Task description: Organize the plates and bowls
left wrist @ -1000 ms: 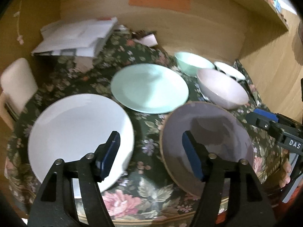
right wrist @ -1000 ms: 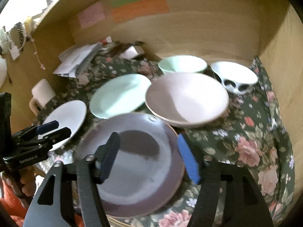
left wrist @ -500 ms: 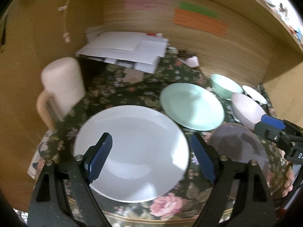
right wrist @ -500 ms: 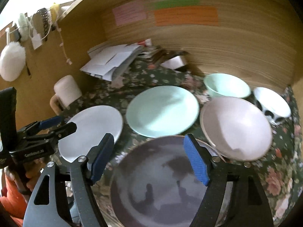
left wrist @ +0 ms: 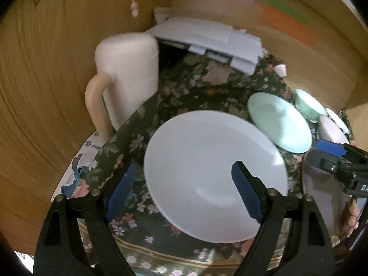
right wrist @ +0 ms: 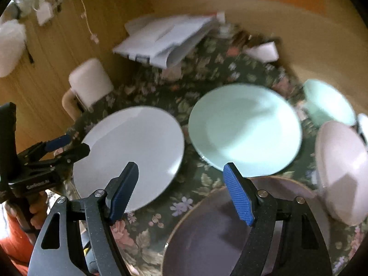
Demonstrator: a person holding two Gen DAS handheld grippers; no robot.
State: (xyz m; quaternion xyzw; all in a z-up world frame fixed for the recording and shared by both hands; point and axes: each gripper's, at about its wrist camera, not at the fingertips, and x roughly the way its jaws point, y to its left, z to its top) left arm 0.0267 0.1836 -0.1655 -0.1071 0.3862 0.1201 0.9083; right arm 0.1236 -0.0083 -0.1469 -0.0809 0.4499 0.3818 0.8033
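Approach step: my left gripper, fingers wide and empty, straddles the white plate's 9 o'clock rim on the counter; next, I judge, descend and pinch.

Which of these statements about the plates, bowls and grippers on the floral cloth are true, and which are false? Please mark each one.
1. The left gripper holds nothing. True.
2. The white plate is stacked on the mint plate. False: they lie side by side on the cloth, apart.
3. The purple plate lies nearest below the right gripper. True.
4. The mint bowl sits inside the pink bowl. False: it stands on its own behind the pink bowl.
5. The right gripper is shut on the mint plate. False: its jaws stand open and empty.
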